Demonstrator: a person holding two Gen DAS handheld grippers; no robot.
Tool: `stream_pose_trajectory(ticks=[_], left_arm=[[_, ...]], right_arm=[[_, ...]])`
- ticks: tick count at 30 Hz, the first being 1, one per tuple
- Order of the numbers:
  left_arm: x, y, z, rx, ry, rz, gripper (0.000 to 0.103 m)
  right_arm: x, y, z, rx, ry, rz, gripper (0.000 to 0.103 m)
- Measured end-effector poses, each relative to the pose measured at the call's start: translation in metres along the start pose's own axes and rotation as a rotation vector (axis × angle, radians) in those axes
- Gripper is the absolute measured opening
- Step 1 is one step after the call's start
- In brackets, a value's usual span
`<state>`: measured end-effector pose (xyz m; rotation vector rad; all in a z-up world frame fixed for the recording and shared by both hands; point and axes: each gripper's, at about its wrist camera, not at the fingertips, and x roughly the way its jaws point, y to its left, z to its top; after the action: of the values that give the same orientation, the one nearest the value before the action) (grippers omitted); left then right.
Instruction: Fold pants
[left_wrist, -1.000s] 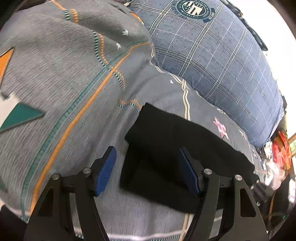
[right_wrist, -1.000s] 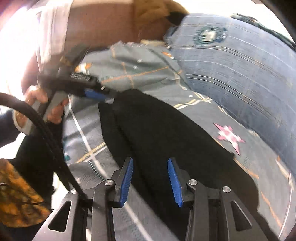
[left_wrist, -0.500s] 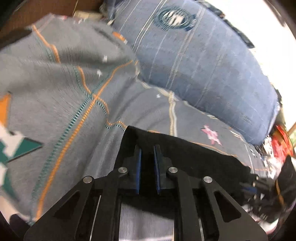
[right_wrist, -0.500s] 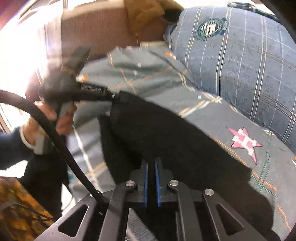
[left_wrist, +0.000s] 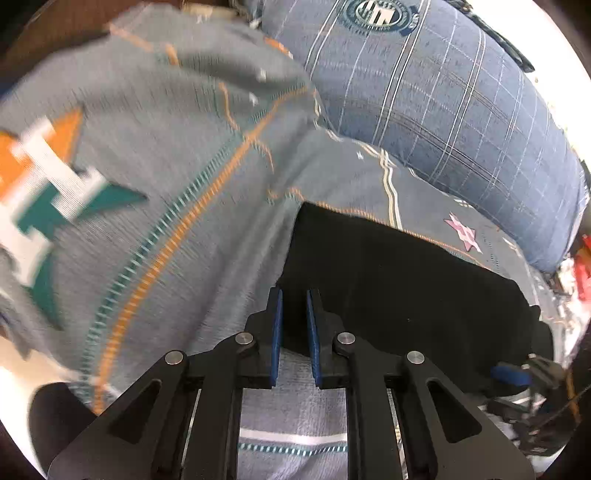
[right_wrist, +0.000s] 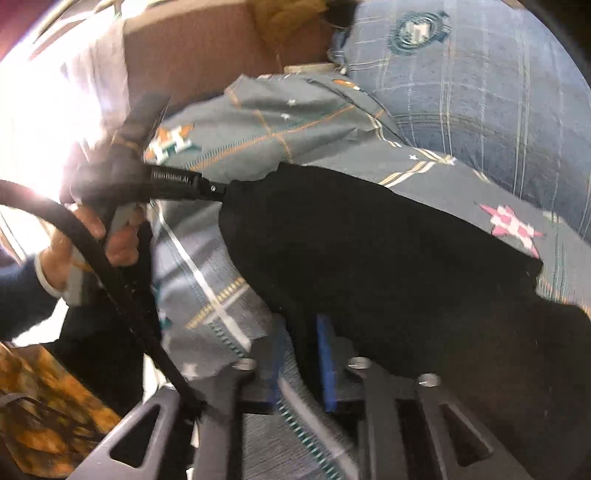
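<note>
Item: black folded fabric pants (left_wrist: 399, 280), lying on a bed covered by a grey bedsheet (left_wrist: 184, 221) patterned with orange and teal stitched lines, an orange-white-teal star motif and a pink-white star. Far edge of the pants runs across the sheet toward the pink star; near corner sits at the left claw.

Left claw (left_wrist: 294, 328): black frame, blue pads, jaws nearly together, pinching the near corner edge of the pants between the pads. Seen from the right wrist view, it meets the pants' far left corner; a hand (right_wrist: 74, 236) with a dark sleeve holds its handle.

Right claw (right_wrist: 301, 360): blue pads, blurred, jaws opening, black cloth lying between them; whether the pads press on it cannot be told.

Writing: white lettering on the left claw's black body, too blurred to read with certainty. Round navy crest with white letters on the blue plaid pillow (left_wrist: 461, 103), lettering not legible.

Other: black cable (right_wrist: 110, 280) crossing the right wrist view.
</note>
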<state>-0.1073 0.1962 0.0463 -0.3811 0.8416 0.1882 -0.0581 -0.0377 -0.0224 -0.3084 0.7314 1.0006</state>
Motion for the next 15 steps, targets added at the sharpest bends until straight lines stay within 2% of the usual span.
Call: stream_pose_trajectory(ticks=[1,2,4,7,9,11,15], left_arm=[[-0.006,-0.004,0.000,0.012,-0.021,0.015,0.018],[-0.013,-0.008,0.000,0.027,-0.046,0.022,0.022],[-0.023,-0.017,0.000,0.051,-0.080,0.009,0.038],[-0.030,-0.036,0.004,0.090,-0.105,-0.029,0.038],[-0.030,-0.054,0.006,0.128,-0.100,-0.081,0.038],[-0.025,-0.071,0.007,0.156,-0.085,-0.123,0.039],[-0.006,-0.124,0.005,0.261,-0.006,-0.267,0.039]], right_arm=[[-0.007,-0.002,-0.002,0.013,-0.010,0.001,0.040],[-0.015,-0.004,-0.004,0.021,-0.024,-0.005,0.040],[-0.033,-0.010,-0.011,0.048,-0.047,-0.021,0.040],[-0.065,-0.027,-0.028,0.114,-0.076,-0.078,0.040],[-0.087,-0.041,-0.041,0.164,-0.088,-0.127,0.041],[-0.112,-0.058,-0.056,0.220,-0.097,-0.193,0.041],[-0.161,-0.092,-0.083,0.344,-0.115,-0.346,0.042]])
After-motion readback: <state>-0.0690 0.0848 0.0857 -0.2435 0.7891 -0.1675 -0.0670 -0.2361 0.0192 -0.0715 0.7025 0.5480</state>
